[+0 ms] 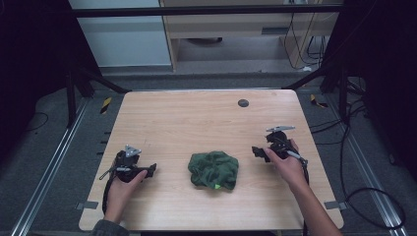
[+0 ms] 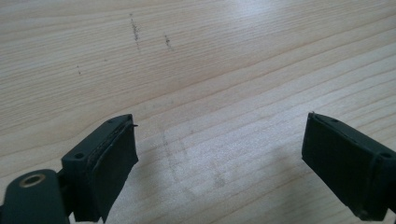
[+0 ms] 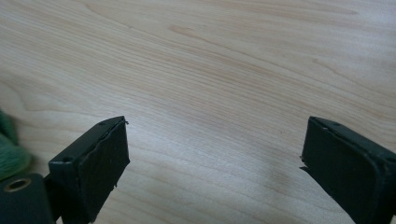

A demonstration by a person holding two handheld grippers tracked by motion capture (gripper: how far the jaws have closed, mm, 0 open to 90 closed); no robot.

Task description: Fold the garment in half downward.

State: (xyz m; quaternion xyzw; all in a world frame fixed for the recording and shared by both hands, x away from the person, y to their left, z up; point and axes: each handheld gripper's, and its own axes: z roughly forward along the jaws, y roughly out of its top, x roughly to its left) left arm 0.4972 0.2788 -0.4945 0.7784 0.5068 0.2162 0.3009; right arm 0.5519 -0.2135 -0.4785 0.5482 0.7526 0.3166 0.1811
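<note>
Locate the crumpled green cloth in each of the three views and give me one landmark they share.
High view: the green cloth lies bunched just below the middle of the picture, between the left gripper and the right gripper, touching neither.
Left gripper view: not in this picture.
Right gripper view: a green edge of it at the left border, beside the left-hand jaw.
Shared landmark: the pale wooden tabletop.

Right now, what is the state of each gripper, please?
Left gripper: open, holding nothing, over bare table.
Right gripper: open, holding nothing; the green cloth lies apart from it.
</note>
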